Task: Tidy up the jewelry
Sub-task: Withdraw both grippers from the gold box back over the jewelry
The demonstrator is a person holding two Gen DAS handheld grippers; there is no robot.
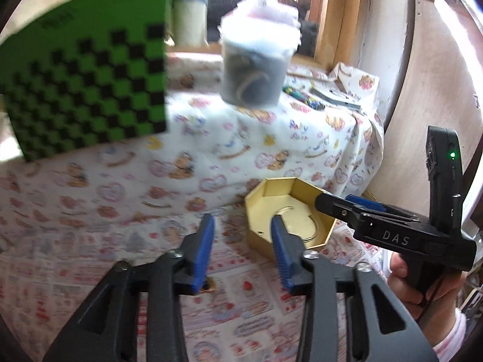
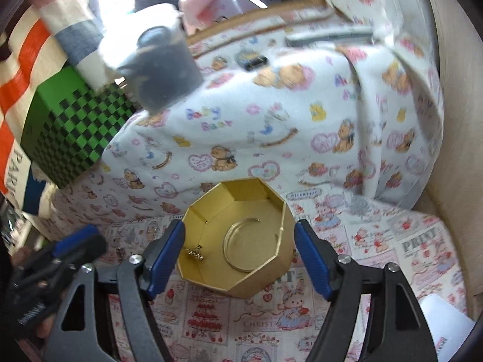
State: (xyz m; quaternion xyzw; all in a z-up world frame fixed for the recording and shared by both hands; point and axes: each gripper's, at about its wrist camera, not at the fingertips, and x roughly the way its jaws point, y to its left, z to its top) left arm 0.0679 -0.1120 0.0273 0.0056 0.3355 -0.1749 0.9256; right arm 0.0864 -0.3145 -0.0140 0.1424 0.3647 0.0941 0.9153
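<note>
A gold octagonal box (image 2: 259, 283) stands open on the printed cloth; it also shows in the left wrist view (image 1: 256, 211). Inside lie a gold bangle (image 2: 241, 241) and a small gold chain piece (image 2: 195, 252). My right gripper (image 2: 240, 259) is open, its blue fingers on either side of the box. In the left wrist view the right gripper (image 1: 341, 206) reaches over the box rim. My left gripper (image 1: 241, 232) is open and empty, just left of the box. A clear tub (image 1: 256, 69) holding more jewelry stands on the raised cloth behind.
A green and black checkered box (image 1: 87, 90) stands at the left; it also shows in the right wrist view (image 2: 75, 129). Small dark items (image 1: 305, 96) lie on the raised cloth. A wooden wall (image 2: 452, 181) closes the right side.
</note>
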